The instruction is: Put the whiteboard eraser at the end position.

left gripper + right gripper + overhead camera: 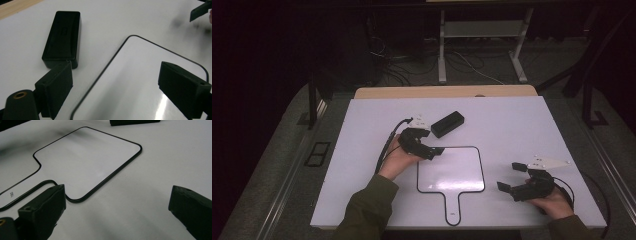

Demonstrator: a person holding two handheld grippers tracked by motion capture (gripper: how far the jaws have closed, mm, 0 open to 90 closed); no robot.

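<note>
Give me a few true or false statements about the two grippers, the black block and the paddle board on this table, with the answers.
1. The left gripper holds the black block. False: its jaws are open and empty, and the block lies apart on the table.
2. The paddle board lies flat, its handle toward the person. True.
3. The right gripper is shut on the board's handle. False: its jaws are open over bare table, right of the board.
4. The block lies beyond the board's far left corner. True.
</note>
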